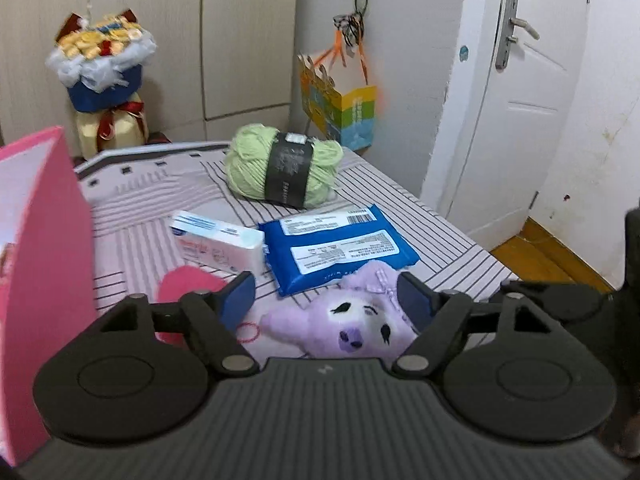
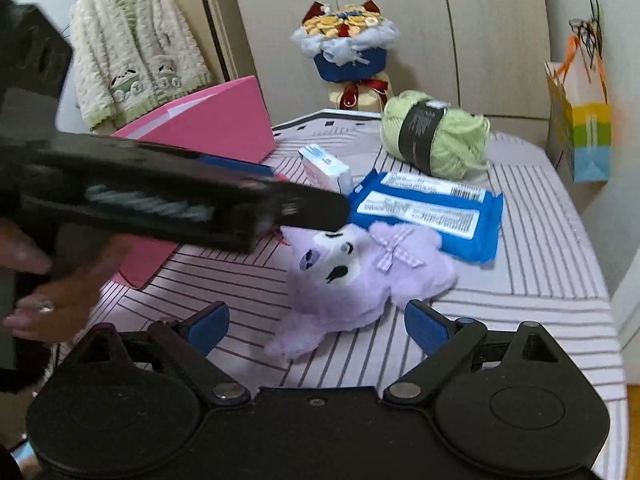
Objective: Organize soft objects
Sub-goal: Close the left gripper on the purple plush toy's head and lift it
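The purple plush toy (image 1: 352,324) is lying face-up on the striped bedsheet (image 1: 440,216), just beside the blue wipes pack (image 1: 336,248). The left gripper (image 1: 326,294) is straddling its head, fingers apart and not yet pressing. The right gripper (image 2: 316,326) is hovering spread, empty. Best to centre on the head and squeeze gently before carrying it toward the pink box (image 1: 44,264).

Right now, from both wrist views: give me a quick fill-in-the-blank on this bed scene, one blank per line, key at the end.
1. The plush toy lying on the striped sheet is ____ in colour.
2. The band around the green yarn ball is ____.
3. The blue wipes pack lies between the plush toy and the ____.
4. The open box standing on the bed is ____.

Missing words: purple; black; yarn ball; pink
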A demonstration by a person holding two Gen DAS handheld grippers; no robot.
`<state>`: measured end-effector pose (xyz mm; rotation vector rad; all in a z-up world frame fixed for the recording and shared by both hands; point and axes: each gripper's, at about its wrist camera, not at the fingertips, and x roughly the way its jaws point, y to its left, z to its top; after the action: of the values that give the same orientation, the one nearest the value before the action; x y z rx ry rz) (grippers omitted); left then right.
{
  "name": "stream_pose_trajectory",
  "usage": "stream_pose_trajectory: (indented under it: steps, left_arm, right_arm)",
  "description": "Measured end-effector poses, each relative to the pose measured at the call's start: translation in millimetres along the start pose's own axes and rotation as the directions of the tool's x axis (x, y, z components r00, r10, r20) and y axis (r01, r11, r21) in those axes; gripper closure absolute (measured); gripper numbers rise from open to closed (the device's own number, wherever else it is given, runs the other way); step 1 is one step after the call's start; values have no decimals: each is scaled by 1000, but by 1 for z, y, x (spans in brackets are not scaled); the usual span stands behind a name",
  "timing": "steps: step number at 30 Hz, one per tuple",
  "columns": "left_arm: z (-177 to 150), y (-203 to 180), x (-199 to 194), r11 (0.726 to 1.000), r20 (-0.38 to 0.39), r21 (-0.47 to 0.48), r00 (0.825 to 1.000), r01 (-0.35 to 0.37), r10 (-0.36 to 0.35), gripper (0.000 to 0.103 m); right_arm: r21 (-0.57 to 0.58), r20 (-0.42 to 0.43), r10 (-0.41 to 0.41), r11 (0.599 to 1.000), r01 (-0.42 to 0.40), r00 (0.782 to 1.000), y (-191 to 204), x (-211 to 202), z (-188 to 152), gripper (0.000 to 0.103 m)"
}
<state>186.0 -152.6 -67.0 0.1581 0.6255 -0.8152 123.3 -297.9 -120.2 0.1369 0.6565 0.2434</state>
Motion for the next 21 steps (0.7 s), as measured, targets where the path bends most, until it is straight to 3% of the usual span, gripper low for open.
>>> stream_pose_trajectory:
  steps: [9, 14, 17, 21]
  left_arm:
    - [-2, 10, 24, 991, -123, -85, 986, 103, -114, 52]
    - [-1, 9, 25, 987, -163, -130, 980, 94, -115, 53]
    - [0, 6, 28, 991, -173, -112, 981, 69, -88, 49]
    - [2, 1, 32, 995, -185, -81, 980, 65, -79, 47]
  right_arm:
    - [-60, 46, -52, 997, 55, 998, 2, -4, -5, 7]
    - [-6, 67, -68, 998, 69, 995, 6, 9, -6, 16]
    - [0, 80, -158, 987, 159, 984, 13, 16, -7, 26]
    - [-44, 84, -225, 972, 229, 971, 21, 20, -8, 27]
